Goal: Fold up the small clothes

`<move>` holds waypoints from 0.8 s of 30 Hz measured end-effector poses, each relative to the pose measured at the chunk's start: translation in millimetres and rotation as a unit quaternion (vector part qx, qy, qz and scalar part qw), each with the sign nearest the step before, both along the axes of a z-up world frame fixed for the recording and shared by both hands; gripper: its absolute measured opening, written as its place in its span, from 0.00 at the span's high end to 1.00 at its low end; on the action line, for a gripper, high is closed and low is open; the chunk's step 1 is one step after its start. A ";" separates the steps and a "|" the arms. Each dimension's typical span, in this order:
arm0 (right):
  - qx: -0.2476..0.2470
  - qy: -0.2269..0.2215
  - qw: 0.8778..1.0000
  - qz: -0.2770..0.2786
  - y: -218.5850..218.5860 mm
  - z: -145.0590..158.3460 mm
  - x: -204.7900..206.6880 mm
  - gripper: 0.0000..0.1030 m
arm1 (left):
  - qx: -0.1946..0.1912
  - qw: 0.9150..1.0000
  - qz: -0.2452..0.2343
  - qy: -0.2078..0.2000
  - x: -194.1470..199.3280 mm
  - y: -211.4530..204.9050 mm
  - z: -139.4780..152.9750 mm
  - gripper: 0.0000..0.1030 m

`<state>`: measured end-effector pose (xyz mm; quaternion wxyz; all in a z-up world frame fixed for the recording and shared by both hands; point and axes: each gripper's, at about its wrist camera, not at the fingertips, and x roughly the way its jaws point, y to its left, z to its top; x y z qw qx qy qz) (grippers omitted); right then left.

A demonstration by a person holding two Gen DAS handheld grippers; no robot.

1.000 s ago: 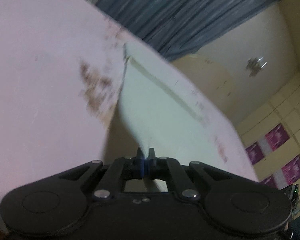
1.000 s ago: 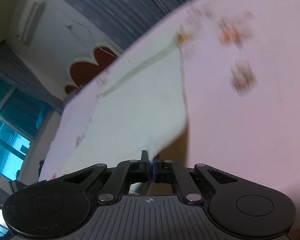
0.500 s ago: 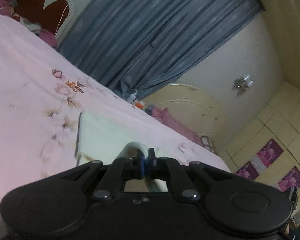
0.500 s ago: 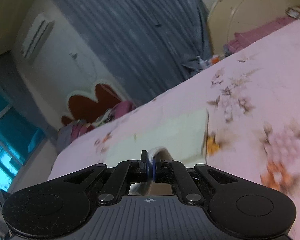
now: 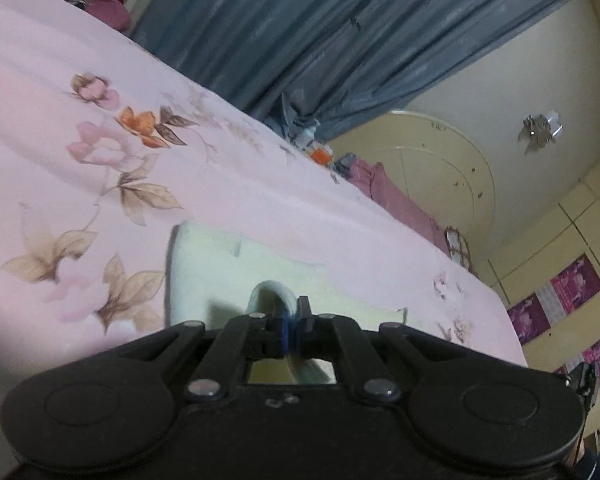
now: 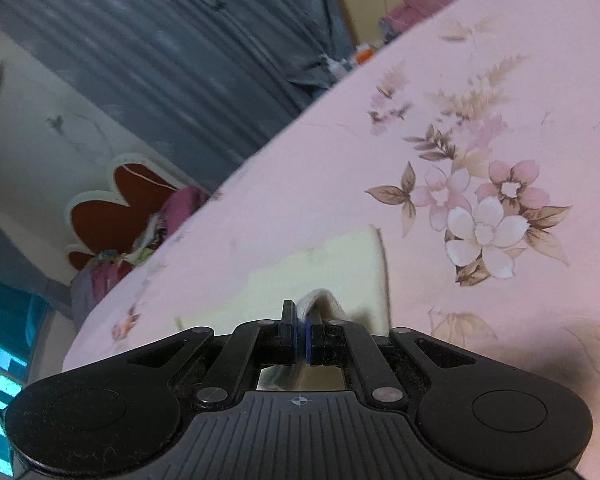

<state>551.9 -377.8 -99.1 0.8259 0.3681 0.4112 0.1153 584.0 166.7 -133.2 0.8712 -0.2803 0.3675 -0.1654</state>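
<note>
**Two grippers pinching one cream garment above a floral bedsheet**

Both hand-held tools are gripping the same piece of clothing. In the left wrist view, the left gripper (image 5: 292, 320) is pressing its jaws together on a looped edge of the cream garment (image 5: 228, 272), which is arching up out of the jaws and spreading out flat ahead on the pink floral bedsheet (image 5: 180, 184). The garment's far edge is lying just beside a cluster of printed brown leaves.

In the right wrist view, the right gripper (image 6: 301, 330) is likewise clamping a raised fold of the cream garment (image 6: 332, 264) between its blue-lined pads, with the rest of the cloth resting on the bedsheet (image 6: 480, 100) in front of it. A large printed blossom is lying near the garment's right-hand edge.

Behind the bed, blue-grey curtains (image 5: 340, 32) are hanging across the wall. A cream rounded headboard (image 5: 440, 168) is standing at the far end of the mattress, with a magenta pillow (image 5: 396, 196) lying against it. A red flower-shaped panel (image 6: 120, 208) is showing in the right wrist view, beside bundled fabric whose details are too blurred to make out.
</note>
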 end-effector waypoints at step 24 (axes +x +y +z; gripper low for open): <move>-0.224 -0.049 0.969 0.092 51.9 -9.1 21.1 0.98 | 0.181 0.980 -0.085 -0.016 28.5 -36.0 -5.8 0.97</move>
